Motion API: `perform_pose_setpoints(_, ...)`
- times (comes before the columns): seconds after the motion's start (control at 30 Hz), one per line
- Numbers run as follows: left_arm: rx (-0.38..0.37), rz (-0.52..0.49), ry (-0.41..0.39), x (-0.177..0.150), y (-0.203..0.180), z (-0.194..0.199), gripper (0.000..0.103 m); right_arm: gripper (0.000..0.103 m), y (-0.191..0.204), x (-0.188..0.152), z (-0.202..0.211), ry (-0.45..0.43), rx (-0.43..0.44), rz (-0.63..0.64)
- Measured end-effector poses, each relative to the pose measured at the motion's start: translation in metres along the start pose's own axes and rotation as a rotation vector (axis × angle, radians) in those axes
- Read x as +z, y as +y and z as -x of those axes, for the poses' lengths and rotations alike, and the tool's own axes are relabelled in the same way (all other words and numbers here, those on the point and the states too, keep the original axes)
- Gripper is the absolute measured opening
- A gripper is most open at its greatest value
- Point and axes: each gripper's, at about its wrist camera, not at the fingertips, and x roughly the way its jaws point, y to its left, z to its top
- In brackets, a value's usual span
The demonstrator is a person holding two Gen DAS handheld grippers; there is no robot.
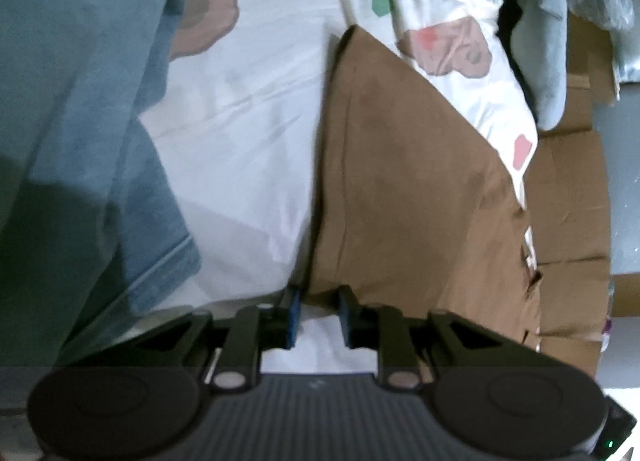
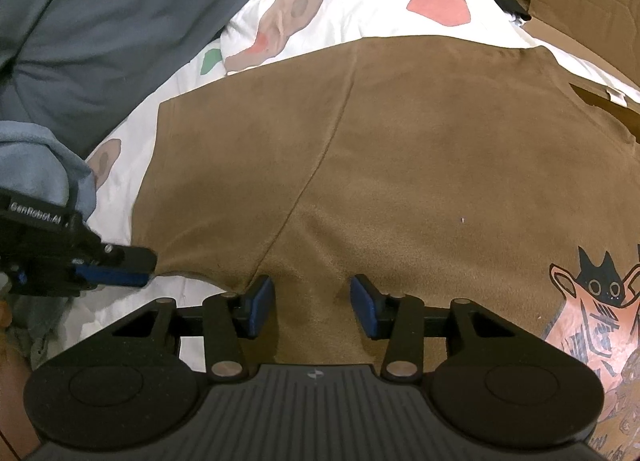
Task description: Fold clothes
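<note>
- Brown garment [image 2: 400, 165]: a soft tan-brown piece of clothing spread flat on the white bedsheet [image 2: 360, 9], filling most of the right wrist view. A seam runs diagonally from its far edge down toward the near left. A printed graphic [image 2: 592, 313] in orange and black, with a black cat-like head, sits at its near right.
- Same garment in the left wrist view [image 1: 408, 181]: a long brown panel running from near centre to the far middle, its left edge lying over the sheet.
- White bedsheet [image 1: 248, 133]: printed with brown, pink and green shapes; lightly creased.
- Left gripper [image 1: 319, 315]: jaws apart with a narrow gap, blue pads [image 1: 295, 313] showing; the tips sit at the garment's near left edge, with white sheet visible between them. In the right wrist view it [image 2: 116, 265] comes in from the left, level with the sheet, its tip touching the garment's near left corner. Whether any cloth lies between the pads cannot be told.
- Right gripper [image 2: 312, 307]: jaws wide apart, empty, resting just over the brown cloth near the seam's lower end.
- Blue denim cloth [image 1: 80, 121]: hangs along the left side, beside the sheet.
- Grey-blue fabric [image 2: 104, 41]: bunched at far left.
- Cardboard [image 1: 572, 201]: brown sheets along the right of the bed.
</note>
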Motion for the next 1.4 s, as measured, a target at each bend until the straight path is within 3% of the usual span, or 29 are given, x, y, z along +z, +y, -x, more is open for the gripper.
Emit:
perform_pose_setpoints(0.2,-0.048,0.051,-0.022,0.002,0.009,0.003,0.018,0.048,0.006,0.001,0.009,-0.019,0.011,-0.025)
perform_pose_setpoints(0.37,-0.100,0.048,-0.077,0.004,0.009,0.010,0.015,0.035,0.018,-0.004,0.010,0.004,0.015,-0.028)
perform_pose_setpoints(0.43,-0.122,0.049,-0.081,0.006,0.008,0.011,0.015,0.035,0.019,-0.006,0.008,0.012,0.009,-0.034)
perform_pose_setpoints(0.63,-0.178,0.065,-0.097,0.006,0.007,0.010,0.033,0.036,0.016,-0.007,0.008,0.017,0.012,-0.055)
perform_pose_setpoints(0.97,-0.236,0.171,-0.057,-0.004,0.026,0.003,0.033,0.036,0.015,-0.002,0.009,0.025,0.010,-0.068)
perform_pose_setpoints(1.03,-0.243,0.182,-0.056,-0.005,0.028,0.002,0.031,0.036,0.016,-0.001,0.009,0.021,0.008,-0.061)
perform_pose_setpoints(1.1,-0.229,0.166,-0.066,-0.005,0.027,0.003,0.010,0.036,0.017,-0.001,0.009,0.019,0.002,-0.046)
perform_pose_setpoints(1.4,-0.216,0.050,-0.118,-0.003,0.005,0.025,0.011,0.021,0.020,-0.003,0.007,0.031,0.015,-0.064)
